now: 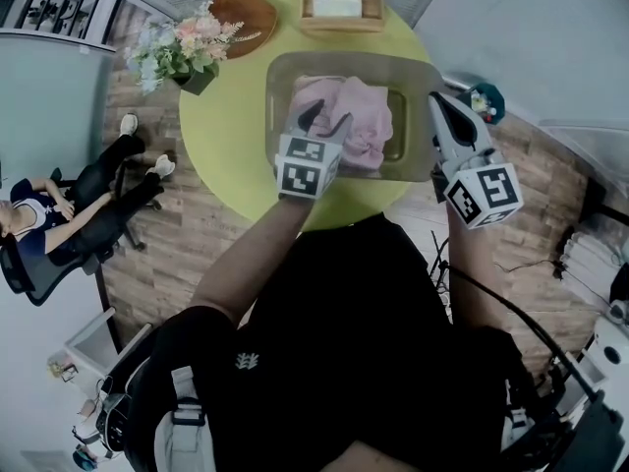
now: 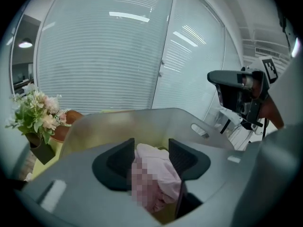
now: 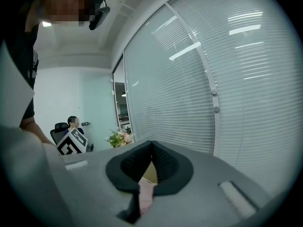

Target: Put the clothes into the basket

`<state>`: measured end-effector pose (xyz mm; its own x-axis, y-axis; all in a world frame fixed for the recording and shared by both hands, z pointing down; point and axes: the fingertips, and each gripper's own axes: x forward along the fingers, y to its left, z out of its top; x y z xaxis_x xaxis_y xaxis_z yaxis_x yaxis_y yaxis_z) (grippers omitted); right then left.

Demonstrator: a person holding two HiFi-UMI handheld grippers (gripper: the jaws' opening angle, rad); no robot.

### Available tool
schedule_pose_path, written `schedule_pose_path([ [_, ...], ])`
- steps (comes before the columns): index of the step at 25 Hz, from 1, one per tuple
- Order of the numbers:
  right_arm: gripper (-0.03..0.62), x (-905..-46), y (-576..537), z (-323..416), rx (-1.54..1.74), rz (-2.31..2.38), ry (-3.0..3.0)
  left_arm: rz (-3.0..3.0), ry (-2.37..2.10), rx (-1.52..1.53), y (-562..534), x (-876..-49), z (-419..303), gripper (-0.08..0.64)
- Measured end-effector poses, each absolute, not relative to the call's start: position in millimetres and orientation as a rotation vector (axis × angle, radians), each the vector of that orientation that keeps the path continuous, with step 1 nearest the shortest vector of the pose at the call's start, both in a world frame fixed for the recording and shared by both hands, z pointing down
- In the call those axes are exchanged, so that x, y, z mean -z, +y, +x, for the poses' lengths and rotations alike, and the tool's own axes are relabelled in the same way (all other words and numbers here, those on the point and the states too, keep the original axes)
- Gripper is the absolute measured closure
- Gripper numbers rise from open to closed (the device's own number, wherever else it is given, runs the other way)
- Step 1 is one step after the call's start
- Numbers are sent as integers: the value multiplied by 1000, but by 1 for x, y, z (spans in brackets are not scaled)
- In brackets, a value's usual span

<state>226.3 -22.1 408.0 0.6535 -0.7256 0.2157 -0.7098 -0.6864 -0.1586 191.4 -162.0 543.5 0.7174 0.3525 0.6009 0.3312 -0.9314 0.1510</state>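
Left gripper point(image 1: 328, 118), at frame centre, is noted with jaws spread astride the pink clothes point(image 1: 371, 116), already lying directly below inside the basket point(image 1: 344, 59). Right gripper point(image 1: 437, 104), pressed together, is held beside the right rim, farther off.

A round yellow-green table point(image 1: 221, 146) stands on a wood-plank floor point(image 1: 187, 234); a translucent basket point(image 1: 344, 59) sits directly on it, right of centre; at its left edge stands a dark pot of pale flowers point(image 1: 182, 47); just beside them lies a round brown woven piece point(image 1: 246, 20); at the far edge rests a shallow wooden tray point(image 1: 310, 23).
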Motion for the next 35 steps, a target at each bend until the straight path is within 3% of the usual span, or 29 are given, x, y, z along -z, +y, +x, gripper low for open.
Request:
schedule_pose_path([
  [17,591,-404,-31,214,389,-2806,1277,2949,426,-727,-210,-486,181,335],
  [24,591,-399,-15,211,378,-2830,1247,3081,278,-401,-244,-419,154,427],
  [32,591,-382,-30,204,298,-2814,1272,3141,186,-233,-277,-378,132,546],
  [35,591,-378,-32,204,263,-2807,1305,3149,212,-200,-279,-374,129,552],
])
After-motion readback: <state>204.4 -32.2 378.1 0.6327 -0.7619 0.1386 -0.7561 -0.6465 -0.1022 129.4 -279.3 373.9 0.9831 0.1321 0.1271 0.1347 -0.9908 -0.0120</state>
